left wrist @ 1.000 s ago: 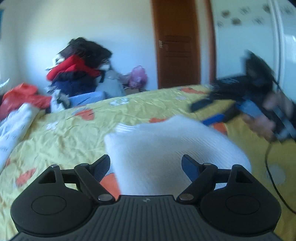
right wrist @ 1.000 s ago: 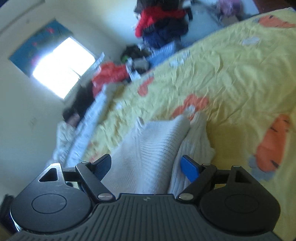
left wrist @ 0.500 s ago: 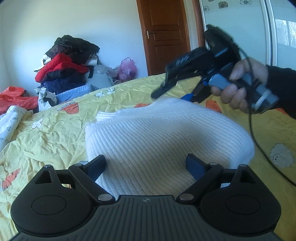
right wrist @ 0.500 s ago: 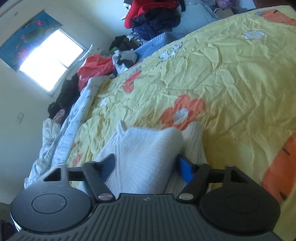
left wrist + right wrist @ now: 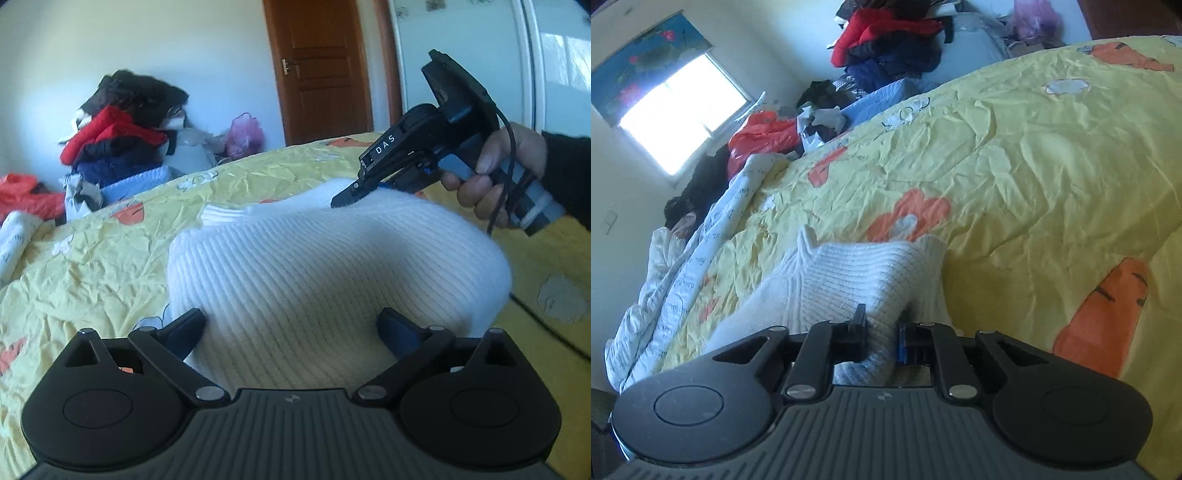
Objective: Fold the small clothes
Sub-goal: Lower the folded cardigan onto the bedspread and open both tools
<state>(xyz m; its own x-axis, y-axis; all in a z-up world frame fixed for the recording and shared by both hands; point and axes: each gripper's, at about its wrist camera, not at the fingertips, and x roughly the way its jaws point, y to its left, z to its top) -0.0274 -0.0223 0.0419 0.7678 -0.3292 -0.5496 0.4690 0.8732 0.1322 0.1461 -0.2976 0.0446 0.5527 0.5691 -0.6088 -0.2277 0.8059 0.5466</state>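
Softly ribbed white knit sweater (image 5: pixel 332 266), right gripper (image 5: pixel 881 332) just closing on fold, left gripper (image 5: pixel 291 328) just spreading, released

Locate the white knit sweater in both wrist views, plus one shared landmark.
Left wrist: white knit sweater fills the centre, between the open jaws of the left gripper; the right gripper bites its far edge.
Right wrist: sweater sits bottom centre, pinched in the right gripper's jaws, which have just been closing.
Shared landmark: red jacket on the clothes pile.
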